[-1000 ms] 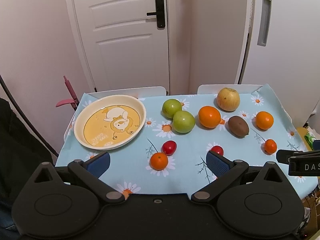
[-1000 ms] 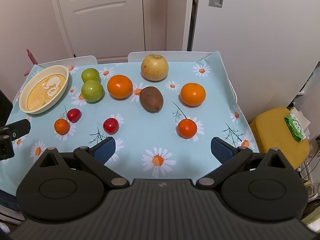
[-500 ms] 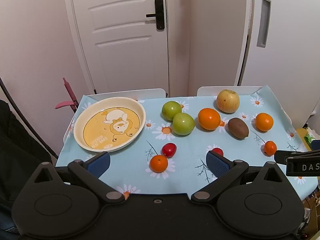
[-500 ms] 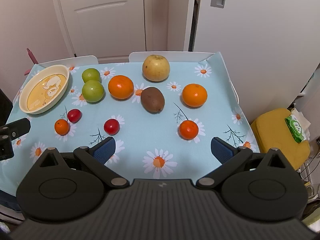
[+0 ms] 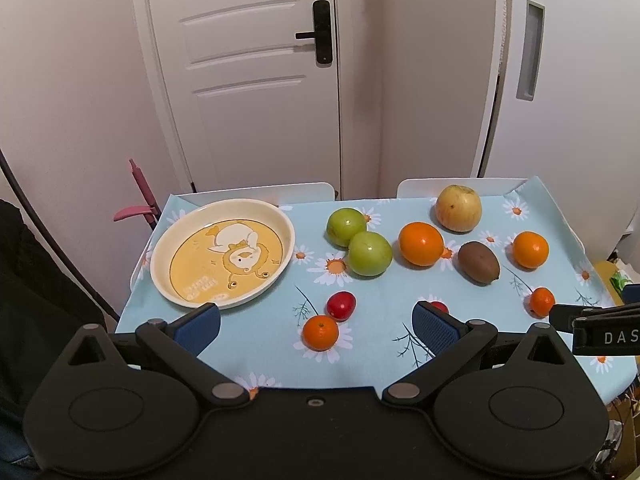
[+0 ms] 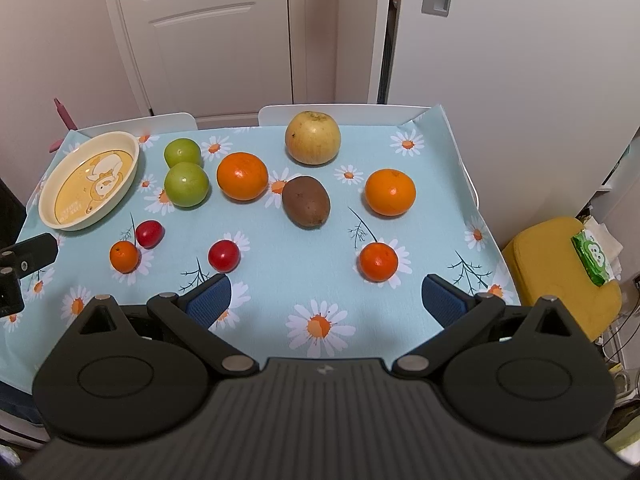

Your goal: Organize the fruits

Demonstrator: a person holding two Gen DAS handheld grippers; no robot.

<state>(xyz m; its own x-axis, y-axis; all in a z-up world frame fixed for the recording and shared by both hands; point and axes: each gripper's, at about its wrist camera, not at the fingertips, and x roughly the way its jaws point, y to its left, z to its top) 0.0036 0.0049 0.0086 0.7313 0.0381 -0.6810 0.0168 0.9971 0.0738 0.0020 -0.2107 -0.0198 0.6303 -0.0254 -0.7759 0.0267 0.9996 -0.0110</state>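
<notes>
A cream plate (image 5: 280, 220) with a yellow cartoon centre sits empty at the table's far left; it also shows in the right wrist view (image 6: 132, 152). Fruit lies loose on the daisy tablecloth: two green apples (image 5: 370, 254), a yellow apple (image 5: 458, 208), two oranges (image 5: 421, 244), a kiwi (image 5: 478, 262), two small tangerines (image 5: 320, 333), two cherry tomatoes (image 5: 341, 305). My left gripper (image 5: 316, 326) is open and empty, held above the near edge over a tangerine. My right gripper (image 6: 326, 300) is open and empty above the near right part.
The table (image 6: 460, 152) stands against a wall with a white door (image 5: 256, 60). Two white chair backs (image 6: 340, 110) stand at its far edge. A yellow stool (image 6: 560, 276) with a green packet stands on the floor to the right.
Both grippers have risen and tilted up slightly, so the table sits lower in both views. No fruit has moved. Both stay open.
</notes>
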